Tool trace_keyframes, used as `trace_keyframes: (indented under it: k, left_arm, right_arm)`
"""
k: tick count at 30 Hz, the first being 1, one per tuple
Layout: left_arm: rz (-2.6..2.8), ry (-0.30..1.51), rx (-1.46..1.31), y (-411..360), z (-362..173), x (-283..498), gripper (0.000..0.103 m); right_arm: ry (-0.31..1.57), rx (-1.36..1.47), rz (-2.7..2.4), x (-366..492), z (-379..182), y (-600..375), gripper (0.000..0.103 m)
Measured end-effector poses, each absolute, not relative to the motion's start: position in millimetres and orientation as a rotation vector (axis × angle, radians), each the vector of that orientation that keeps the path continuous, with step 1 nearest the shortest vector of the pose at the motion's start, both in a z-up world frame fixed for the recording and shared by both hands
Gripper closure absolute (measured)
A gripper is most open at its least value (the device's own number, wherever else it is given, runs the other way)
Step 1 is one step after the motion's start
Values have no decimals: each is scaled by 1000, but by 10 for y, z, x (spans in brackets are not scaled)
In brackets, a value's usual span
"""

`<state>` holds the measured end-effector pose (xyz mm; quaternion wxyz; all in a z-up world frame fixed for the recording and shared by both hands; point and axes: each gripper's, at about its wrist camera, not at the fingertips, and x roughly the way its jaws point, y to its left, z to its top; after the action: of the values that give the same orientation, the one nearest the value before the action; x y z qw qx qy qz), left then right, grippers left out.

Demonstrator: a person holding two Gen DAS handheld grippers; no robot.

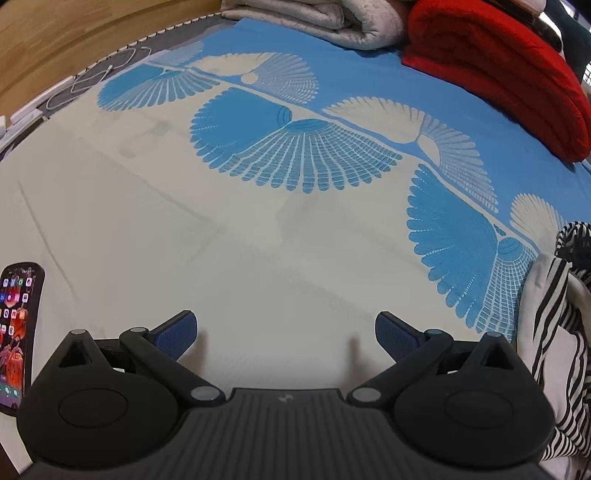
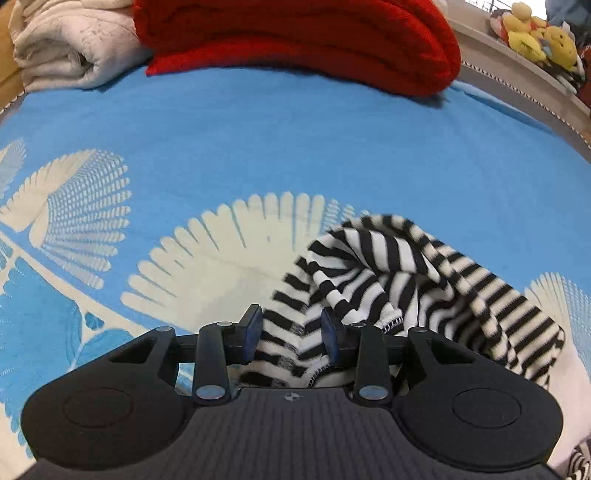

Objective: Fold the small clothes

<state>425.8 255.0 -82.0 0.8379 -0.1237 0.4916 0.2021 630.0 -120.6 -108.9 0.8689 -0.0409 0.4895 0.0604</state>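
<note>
The right tool (image 2: pixel 291 332) is clamped on a bunched fold of the black-and-white striped garment (image 2: pixel 388 273), with the cloth pinched between its two blue pads (image 2: pixel 253 330). The rest of the garment humps up just ahead and to the right of that tool in a loose, crumpled heap on the bed cover (image 2: pixel 295 129), and a hemmed edge with dark stitching shows beside the right pad.

The left tool (image 1: pixel 286 332) has its fingers spread wide apart with nothing between them, hovering low over the pale part of the bed cover (image 1: pixel 184 221). The same striped garment (image 1: pixel 554 332) lies at its right, just beside the right finger but not touching it.

To the left of the left tool, close beside its body, a phone (image 1: pixel 18 332) lies face up with its screen lit. Far ahead of both tools, at the far edge of the bed, sit a folded red blanket (image 2: pixel 295 37) and, to its left and touching it, a folded grey-white blanket (image 2: pixel 70 44). A white cable (image 1: pixel 92 77) is coiled at the bed's far left edge. Beyond the bed, ahead and to the right of the right tool, yellow plush toys (image 2: pixel 539 33) rest on a ledge.
</note>
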Motion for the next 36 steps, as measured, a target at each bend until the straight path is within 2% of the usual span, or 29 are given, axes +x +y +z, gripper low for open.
trace_keyframes:
  k: [3,5,6,7,8,10,13,16,21,24,27,29,31,34,36]
  left_arm:
    - [421,1043,-262,2519,-824,4266,0]
    - [413,1043,-248,2483,-826,4269,0]
    - [410,1044,-242,2469,-833,4268,0]
    - [406,1047,-238,2458,-840,4271,0]
    - [403,1051,-237,2451,-850,4276,0]
    - [402,1061,-239,2443,-874,4285,0]
    - [394,1070,-254,2438,-892,4288,0]
    - [385,1075,-268,2400,-896,4299,0]
    - [353,1071,-290,2328,-856,4312,0]
    - [341,1053,-301,2303,-822,4298,0]
    - [359,1049,-256,2244,-829,4298,0]
    - [356,1040,-261,2221,-810,4280,0]
    - [344,1032,-282,2189,-784,4257,0]
    - [329,1020,-296,2119,-745,4217,0]
    - [329,1014,-296,2086,-730,4206,0]
  right_arm:
    - [1058,-52,158,6337,-1161,-1166,63]
    - [1058,-53,168,6347,-1197,-1093,52]
    - [1054,-59,173,6353,-1203,-1051,53]
    - [1048,-60,182,6359,-1203,-998,61]
    - [1045,-63,204,6389,-1216,-943,83]
    - [1061,-112,170,6442,-1236,-899,101]
    - [1051,-38,75,6548,-1151,-1015,101]
    - [818,78,-1,6569,-641,-1158,102]
    - [313,432,62,6088,625,-1762,102]
    - [157,584,129,5301,871,-2234,103]
    - [68,666,128,4107,742,-2619,103]
    - [110,679,91,3378,504,-2773,103]
    - [274,573,61,2976,175,-2793,101]
    - [463,448,-25,3075,6,-2839,98]
    - [485,391,-5,3393,125,-2857,90]
